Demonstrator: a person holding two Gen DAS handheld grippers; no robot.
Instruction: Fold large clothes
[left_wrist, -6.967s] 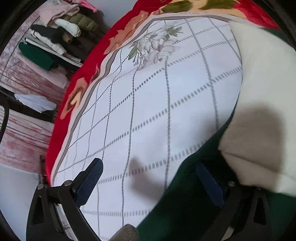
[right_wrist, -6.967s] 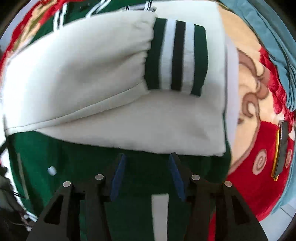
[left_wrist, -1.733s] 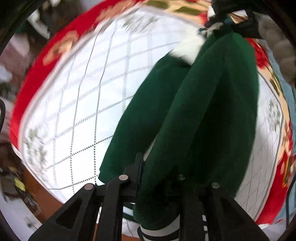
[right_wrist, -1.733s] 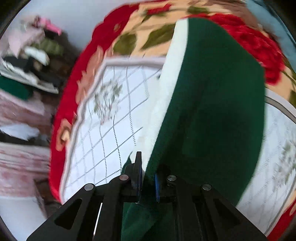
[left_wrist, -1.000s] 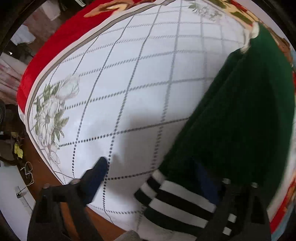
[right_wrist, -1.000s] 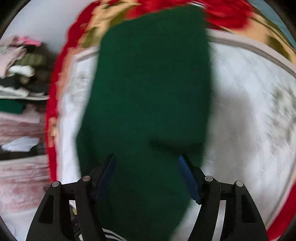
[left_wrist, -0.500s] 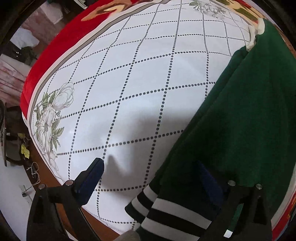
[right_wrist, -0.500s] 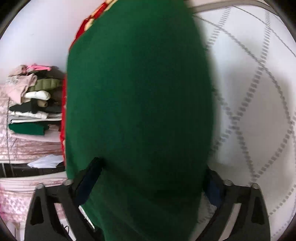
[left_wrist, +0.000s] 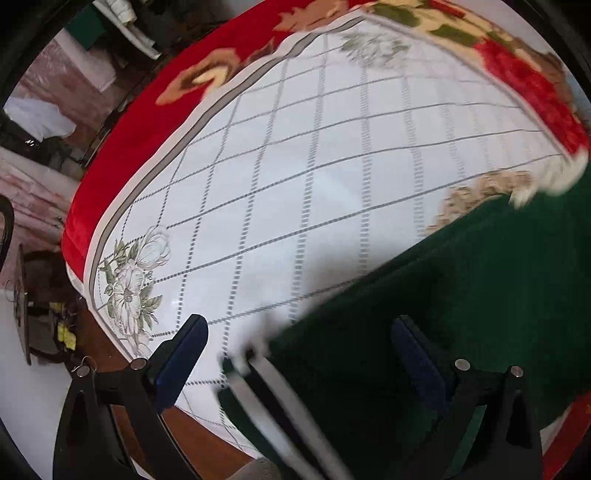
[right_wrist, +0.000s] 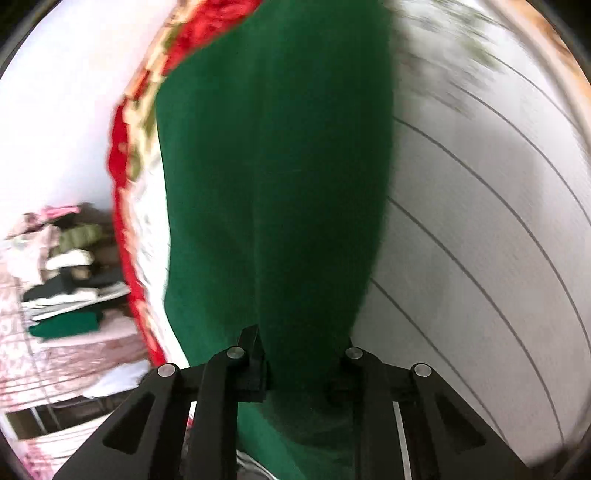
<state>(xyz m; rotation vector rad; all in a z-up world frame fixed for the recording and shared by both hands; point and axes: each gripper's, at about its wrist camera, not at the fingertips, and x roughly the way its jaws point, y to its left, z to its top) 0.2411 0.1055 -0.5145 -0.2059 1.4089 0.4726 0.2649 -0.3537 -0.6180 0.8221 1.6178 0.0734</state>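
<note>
The dark green jacket (left_wrist: 480, 288) lies folded on the white checked bed cover (left_wrist: 295, 166), with its green, white and black striped hem (left_wrist: 266, 391) near me. My left gripper (left_wrist: 299, 350) is open and empty, its jaws wide apart over the hem edge. In the right wrist view the green jacket (right_wrist: 280, 166) stretches away from me in a long fold. My right gripper (right_wrist: 301, 354) is shut on a thick fold of it, which fills the gap between the jaws.
The bed cover has a red flowered border (left_wrist: 155, 74). A stack of folded clothes (right_wrist: 62, 280) sits on shelves beyond the bed's left side. The brown floor (left_wrist: 110, 354) with small clutter shows past the bed's near corner.
My right gripper has closed on the green jacket's fold; half a second ago its jaws stood wide apart. My left gripper stays open and has shifted; the view is blurred by motion.
</note>
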